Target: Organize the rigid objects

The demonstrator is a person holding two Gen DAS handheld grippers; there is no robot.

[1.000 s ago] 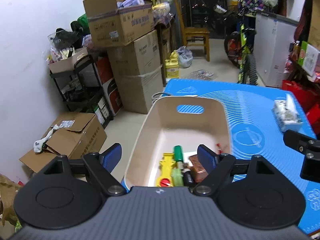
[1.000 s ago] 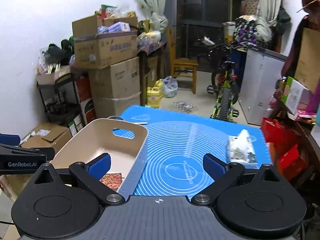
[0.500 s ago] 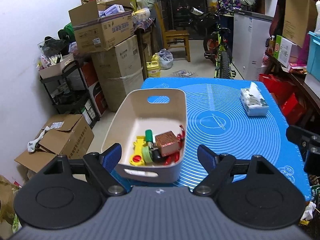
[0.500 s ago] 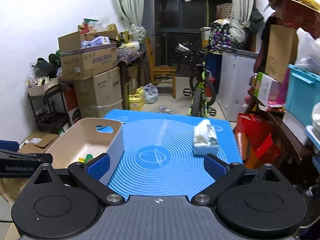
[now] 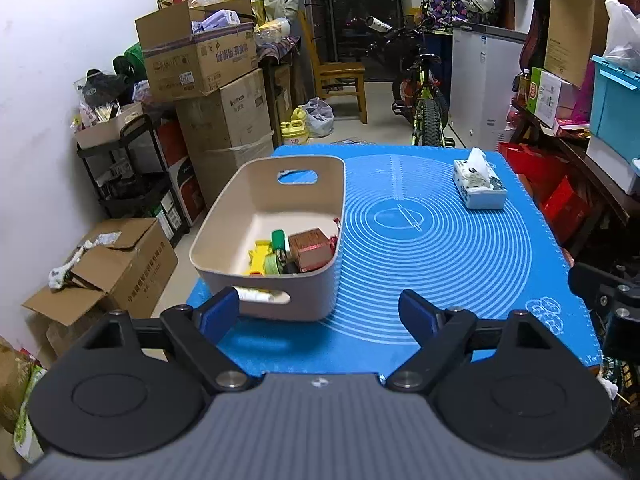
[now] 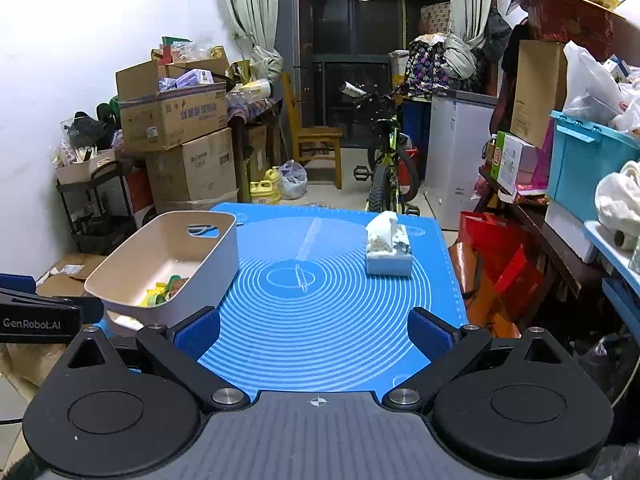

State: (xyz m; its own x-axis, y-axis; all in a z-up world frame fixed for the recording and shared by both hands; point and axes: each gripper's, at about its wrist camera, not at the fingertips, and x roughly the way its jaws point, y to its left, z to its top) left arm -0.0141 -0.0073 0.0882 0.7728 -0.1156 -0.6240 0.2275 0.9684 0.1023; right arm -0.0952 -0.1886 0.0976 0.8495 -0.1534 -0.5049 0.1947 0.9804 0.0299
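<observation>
A beige plastic bin (image 5: 244, 200) stands on the left side of the blue mat (image 5: 460, 248). In it lie a brown box (image 5: 311, 249), a yellow toy (image 5: 258, 258), a green piece (image 5: 278, 238) and a red item by the right wall. My left gripper (image 5: 320, 314) is open and empty, just in front of the bin's near wall. My right gripper (image 6: 316, 334) is open and empty over the mat's front edge, with the bin (image 6: 216, 248) to its left. The left gripper's body (image 6: 36, 316) shows at the left of the right wrist view.
A tissue box (image 5: 479, 186) stands at the mat's far right; it also shows in the right wrist view (image 6: 389, 252). Stacked cardboard boxes (image 5: 208, 92) and a black shelf (image 5: 132, 168) stand left. A bicycle (image 5: 424, 92) and white cabinet (image 5: 484, 88) stand behind. Red bags (image 6: 492, 264) crowd the right.
Both grippers have pulled back and up from the bin. The whole bin and mat have come into view. Both grippers stayed open and empty.
</observation>
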